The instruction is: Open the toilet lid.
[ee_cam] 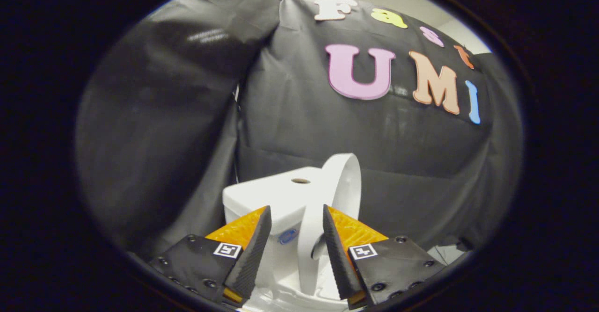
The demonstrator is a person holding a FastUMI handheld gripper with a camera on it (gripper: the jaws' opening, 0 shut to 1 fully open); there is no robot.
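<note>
Two fingers of my gripper (296,249) sit low in front of me, and I go across from the left one to the right one. The left finger (250,251) is just in front of the white tank (266,195) of the little toilet. The tank has a flat top with a small round hole (300,180) in it, and a small blue mark (288,236) on its front. Next comes the toilet lid (323,195). It is white and it stands up on its edge, and it seems to lean back by the tank. Its thin edge runs down right between my two fingers. Then comes the right finger (334,251), just past the lid on the other side. The fingers are spread apart with a gap on both sides of the lid, so I am not pinching it. I think the lid is already up, so the job looks almost done. I think this is the letting-go step. Next I should pull straight back, slow and careful, so no finger bumps the lid and tips it down again. Behind it all hangs the dark cloth wall (299,125).
</note>
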